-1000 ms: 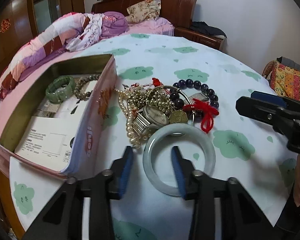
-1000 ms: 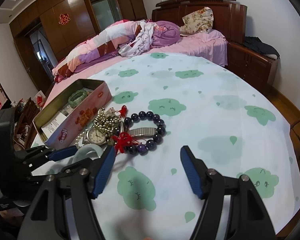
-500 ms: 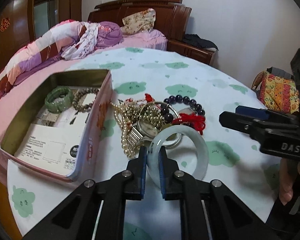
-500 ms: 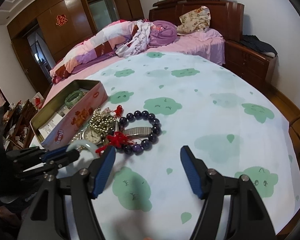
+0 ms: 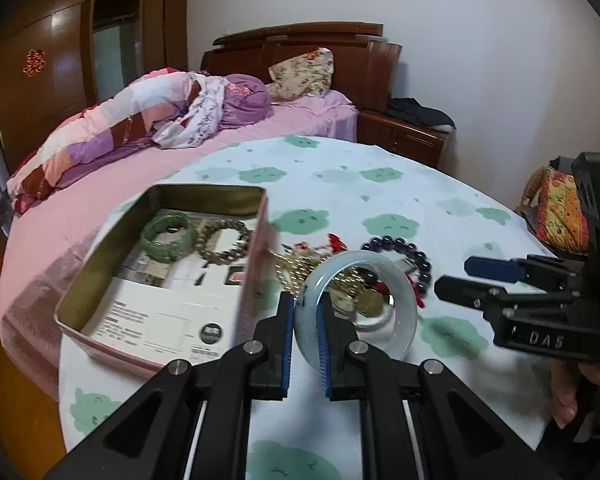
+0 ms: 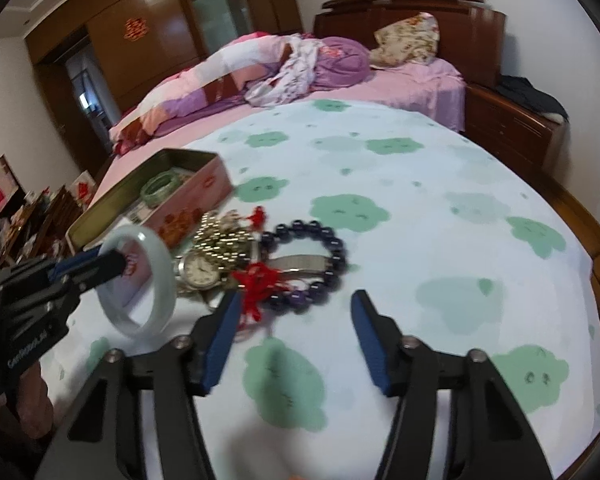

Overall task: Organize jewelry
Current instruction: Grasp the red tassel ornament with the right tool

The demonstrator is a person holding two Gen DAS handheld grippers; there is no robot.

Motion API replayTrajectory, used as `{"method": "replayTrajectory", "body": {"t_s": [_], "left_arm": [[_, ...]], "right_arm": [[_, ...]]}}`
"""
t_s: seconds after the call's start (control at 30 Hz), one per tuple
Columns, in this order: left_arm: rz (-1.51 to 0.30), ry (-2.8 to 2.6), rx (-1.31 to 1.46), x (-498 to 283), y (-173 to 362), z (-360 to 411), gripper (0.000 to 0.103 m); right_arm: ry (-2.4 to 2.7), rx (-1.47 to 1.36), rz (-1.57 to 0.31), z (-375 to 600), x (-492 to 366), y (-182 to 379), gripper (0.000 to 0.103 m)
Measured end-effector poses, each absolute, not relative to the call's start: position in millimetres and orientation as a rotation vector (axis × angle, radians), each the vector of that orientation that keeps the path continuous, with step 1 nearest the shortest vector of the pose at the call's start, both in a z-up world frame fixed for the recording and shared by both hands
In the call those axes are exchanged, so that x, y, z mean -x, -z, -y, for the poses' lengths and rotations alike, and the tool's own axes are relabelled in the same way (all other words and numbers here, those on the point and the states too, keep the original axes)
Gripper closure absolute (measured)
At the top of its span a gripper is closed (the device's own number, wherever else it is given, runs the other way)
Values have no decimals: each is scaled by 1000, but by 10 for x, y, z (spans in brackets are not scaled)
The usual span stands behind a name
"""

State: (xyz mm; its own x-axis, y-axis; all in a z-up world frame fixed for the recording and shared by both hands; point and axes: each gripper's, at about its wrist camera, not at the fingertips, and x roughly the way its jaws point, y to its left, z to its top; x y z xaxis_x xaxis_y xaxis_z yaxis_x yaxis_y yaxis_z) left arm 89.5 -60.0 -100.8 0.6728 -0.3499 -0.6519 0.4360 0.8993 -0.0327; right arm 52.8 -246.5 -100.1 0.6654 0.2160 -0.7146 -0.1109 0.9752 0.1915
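Note:
My left gripper (image 5: 305,312) is shut on the near rim of a pale jade bangle (image 5: 400,280) and holds it tilted above the table; the bangle also shows in the right wrist view (image 6: 162,256). Behind it lies a pile of jewelry (image 6: 236,256): a watch (image 6: 198,269), a pearl chain, a red tassel and a dark purple bead bracelet (image 6: 332,240). An open pink tin (image 5: 160,280) to the left holds a green bangle (image 5: 168,236) and a brown bead bracelet (image 5: 224,240). My right gripper (image 6: 292,320) is open and empty, just in front of the pile.
The round table wears a white cloth with green cloud prints (image 6: 420,208). A bed with pink and purple bedding (image 5: 160,120) stands behind it, a wooden nightstand (image 5: 404,136) to the right. The right gripper's body (image 5: 540,304) is at the right of the left wrist view.
My left gripper closed on the jade bangle's rim and lifted it off the table, tilting it up. The right gripper stayed open and moved little.

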Motion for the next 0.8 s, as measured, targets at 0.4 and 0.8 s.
{"method": "replayTrajectory", "body": {"t_s": [0.4,0.8], "left_arm": [[-681,433,-104,-965,945,532,93],[-672,430,-90,-1002,906,481,93]], "right_arm": [[-248,-62,-900,2157,-701,1138,63],[-232,-25,-896,2130,-659,1136,94]]}}
